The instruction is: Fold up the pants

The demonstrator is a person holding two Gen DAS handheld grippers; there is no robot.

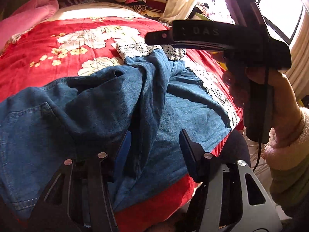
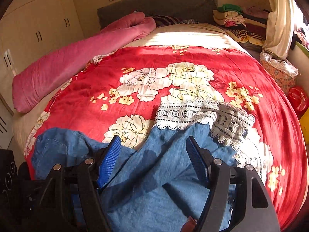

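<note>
Blue denim pants with white lace cuffs lie rumpled on a red flowered bedspread. My left gripper is open just above the pants' near part, a raised fold of denim between its jaws. My right gripper shows in the left wrist view as a black body held by a hand, above the cuffs. In the right wrist view the right gripper is open above the pants, the lace cuffs ahead of it.
A pink quilt lies along the bed's left side. Stacked clothes sit at the head of the bed on the right. A curtain, a flowered box and a red bag are by the bed's right edge.
</note>
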